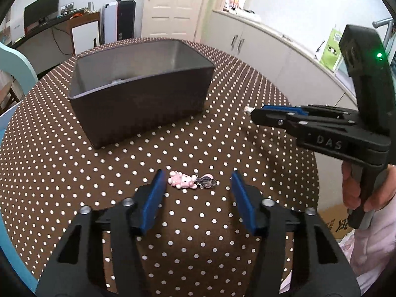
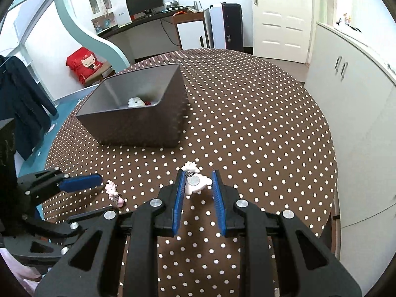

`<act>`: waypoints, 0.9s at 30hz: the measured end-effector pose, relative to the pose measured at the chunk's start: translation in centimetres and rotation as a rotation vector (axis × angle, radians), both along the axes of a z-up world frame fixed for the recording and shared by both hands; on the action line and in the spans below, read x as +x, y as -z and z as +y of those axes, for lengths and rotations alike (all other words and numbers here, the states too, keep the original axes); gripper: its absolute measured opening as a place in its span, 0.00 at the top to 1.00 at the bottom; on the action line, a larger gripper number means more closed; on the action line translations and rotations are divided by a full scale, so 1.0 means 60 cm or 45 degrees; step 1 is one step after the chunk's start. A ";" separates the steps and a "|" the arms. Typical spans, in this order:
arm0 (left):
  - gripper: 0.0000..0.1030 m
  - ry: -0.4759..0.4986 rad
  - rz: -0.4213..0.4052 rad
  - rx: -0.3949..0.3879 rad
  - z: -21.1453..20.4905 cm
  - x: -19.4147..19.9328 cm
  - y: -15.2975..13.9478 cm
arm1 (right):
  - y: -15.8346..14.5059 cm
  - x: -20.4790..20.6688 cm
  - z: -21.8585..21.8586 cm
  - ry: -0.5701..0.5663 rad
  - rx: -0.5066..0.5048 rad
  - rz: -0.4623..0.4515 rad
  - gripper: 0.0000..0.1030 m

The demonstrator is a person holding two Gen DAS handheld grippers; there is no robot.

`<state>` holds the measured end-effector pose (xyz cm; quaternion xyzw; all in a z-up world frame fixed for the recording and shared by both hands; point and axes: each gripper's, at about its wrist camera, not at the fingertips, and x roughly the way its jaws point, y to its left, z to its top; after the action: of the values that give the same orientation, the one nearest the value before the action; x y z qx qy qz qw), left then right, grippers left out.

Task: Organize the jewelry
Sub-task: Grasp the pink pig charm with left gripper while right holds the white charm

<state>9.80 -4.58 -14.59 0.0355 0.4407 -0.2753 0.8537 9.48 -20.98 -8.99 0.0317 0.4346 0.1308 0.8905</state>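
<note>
A pink bear charm with a dark clasp (image 1: 184, 181) lies on the dotted tablecloth, just ahead of and between the tips of my open left gripper (image 1: 198, 185); it also shows in the right wrist view (image 2: 114, 193). A white charm with a silver disc (image 2: 194, 182) lies between the tips of my right gripper (image 2: 199, 182), whose jaws stand apart around it. The right gripper shows in the left wrist view (image 1: 255, 113), with a white bit (image 1: 247, 109) at its tip. A dark grey box (image 2: 138, 123) holds a white piece (image 2: 135, 102) and a red bead (image 2: 147, 103).
The round table (image 2: 259, 123) has a brown cloth with white dots. The box (image 1: 148, 104) stands at its far left part. White cabinets (image 2: 346, 94) stand to the right, a desk with a monitor (image 2: 144, 3) and a door (image 2: 282, 17) behind.
</note>
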 end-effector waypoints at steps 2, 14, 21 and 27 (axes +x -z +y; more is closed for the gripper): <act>0.63 -0.015 -0.007 0.040 -0.006 0.003 0.007 | 0.001 0.000 -0.001 0.004 0.003 0.002 0.79; 0.92 -0.092 -0.027 0.085 0.008 0.012 0.009 | 0.008 0.004 -0.011 -0.018 0.044 0.013 0.79; 0.88 -0.072 0.006 0.069 0.007 0.013 0.005 | 0.010 0.009 -0.019 -0.009 0.053 0.021 0.79; 0.66 -0.115 0.024 0.068 -0.002 0.019 0.003 | 0.009 0.012 -0.020 -0.020 0.058 0.018 0.79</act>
<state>10.95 -4.67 -14.74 0.0358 0.4572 -0.2249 0.8597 10.20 -22.19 -9.52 0.0496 0.4380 0.1474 0.8854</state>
